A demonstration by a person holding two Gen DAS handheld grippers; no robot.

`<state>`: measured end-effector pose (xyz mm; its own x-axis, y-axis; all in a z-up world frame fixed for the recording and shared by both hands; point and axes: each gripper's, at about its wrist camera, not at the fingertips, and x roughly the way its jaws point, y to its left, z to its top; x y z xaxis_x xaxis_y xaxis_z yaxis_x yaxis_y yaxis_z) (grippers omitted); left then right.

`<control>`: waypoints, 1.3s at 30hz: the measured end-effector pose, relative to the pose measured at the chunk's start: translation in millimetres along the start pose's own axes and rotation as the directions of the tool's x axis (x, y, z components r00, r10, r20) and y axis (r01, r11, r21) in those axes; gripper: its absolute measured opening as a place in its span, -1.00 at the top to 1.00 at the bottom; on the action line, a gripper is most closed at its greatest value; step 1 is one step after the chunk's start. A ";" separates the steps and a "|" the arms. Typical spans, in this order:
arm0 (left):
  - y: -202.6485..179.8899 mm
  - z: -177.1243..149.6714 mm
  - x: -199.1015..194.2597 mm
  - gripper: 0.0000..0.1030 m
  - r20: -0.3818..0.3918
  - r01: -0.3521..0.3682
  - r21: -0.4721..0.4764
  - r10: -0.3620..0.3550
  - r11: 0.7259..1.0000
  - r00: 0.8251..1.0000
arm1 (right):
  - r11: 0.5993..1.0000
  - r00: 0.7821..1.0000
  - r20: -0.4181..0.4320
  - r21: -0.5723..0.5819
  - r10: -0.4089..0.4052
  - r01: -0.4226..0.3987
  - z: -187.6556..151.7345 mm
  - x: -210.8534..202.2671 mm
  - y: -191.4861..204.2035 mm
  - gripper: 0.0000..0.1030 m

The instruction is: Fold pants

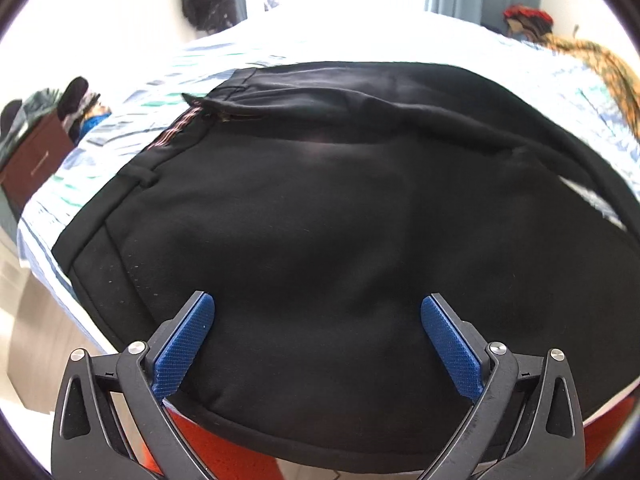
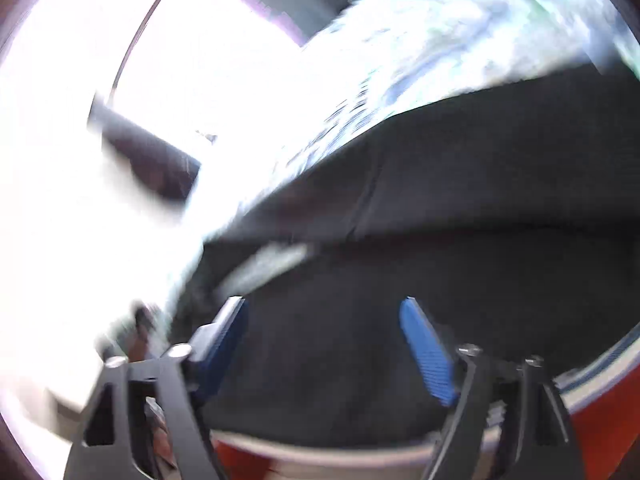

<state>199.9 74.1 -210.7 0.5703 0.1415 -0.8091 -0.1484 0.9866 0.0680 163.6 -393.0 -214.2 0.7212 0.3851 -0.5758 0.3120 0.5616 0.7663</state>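
Black pants (image 1: 320, 208) spread flat on the bed (image 1: 120, 128), filling the space ahead of and between both pairs of fingers. Left gripper (image 1: 318, 308) wide apart, pinching nothing; right gripper (image 2: 324, 312) likewise spread and empty, though badly blurred. Soft, limp, fairly thick cloth by the look, likely light, no slip. Best pinched at the near edge below the pads. Waistband (image 1: 132, 176) off left of the left fingers, long axis running rightward.

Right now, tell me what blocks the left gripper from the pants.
Nothing visible does. The left gripper is open directly over the black pants, which lie on the striped bedsheet with only bare fabric between the fingers.
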 end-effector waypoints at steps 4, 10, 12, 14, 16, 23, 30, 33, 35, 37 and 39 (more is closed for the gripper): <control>-2.3 0.2 -6.6 -0.98 -0.016 0.022 0.009 -0.022 1.000 1.000 | 0.969 0.983 0.184 0.245 -0.024 -0.022 11.0 -22.9 -43.9 -0.55; -26.1 18.7 -12.5 -0.98 -0.069 0.102 0.042 -0.099 0.994 0.993 | 0.953 0.958 0.201 0.265 -0.204 0.147 43.0 -27.1 -53.0 0.90; -37.4 43.7 -20.1 -0.98 -0.072 0.216 0.024 -0.214 0.976 0.974 | 0.977 0.961 0.223 0.176 -0.162 0.124 50.1 -38.3 -32.9 0.91; -46.3 77.0 -24.9 -0.98 -0.060 0.344 -0.033 -0.345 0.938 0.937 | 0.995 0.965 0.241 0.017 -0.101 0.100 56.8 -59.5 1.2 0.91; -54.6 115.1 -17.2 -0.98 -0.062 0.465 -0.122 -0.475 0.877 0.878 | 0.992 0.971 0.237 -0.110 -0.034 0.062 51.7 -77.6 31.8 0.91; -90.5 206.7 63.9 -0.97 -0.143 0.560 -0.319 -0.622 0.765 0.770 | 0.922 0.978 0.179 -0.386 0.110 -0.033 23.8 -143.7 87.7 0.91; -82.3 215.8 98.7 0.70 -0.203 0.501 -0.421 -0.617 0.756 0.761 | 0.873 0.974 0.117 -0.474 0.195 -0.118 -5.7 -191.6 84.7 0.91; -70.3 211.6 89.2 0.93 -0.182 0.498 -0.429 -0.612 0.754 0.770 | 0.877 0.985 0.113 -0.477 0.130 -0.061 11.0 -179.1 72.9 0.91; -63.7 217.4 56.6 0.93 -0.094 0.524 -0.387 -0.597 0.759 0.796 | 0.874 0.988 0.142 -0.485 0.059 0.017 38.6 -161.4 67.3 0.91; -47.7 228.0 -2.9 0.93 0.051 0.571 -0.311 -0.586 0.760 0.809 | 0.863 0.983 0.180 -0.502 0.046 0.051 66.6 -149.1 73.1 0.91; -27.9 227.8 -63.9 0.91 0.184 0.582 -0.232 -0.552 0.780 0.813 | 0.851 0.974 0.201 -0.525 0.104 0.017 86.1 -148.6 89.4 0.91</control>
<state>351.6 56.1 -28.0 0.6946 -0.4145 -0.5880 0.0287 0.8327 -0.5530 137.6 -463.1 -35.6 0.8593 0.2865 -0.4236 -0.0467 0.8689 0.4927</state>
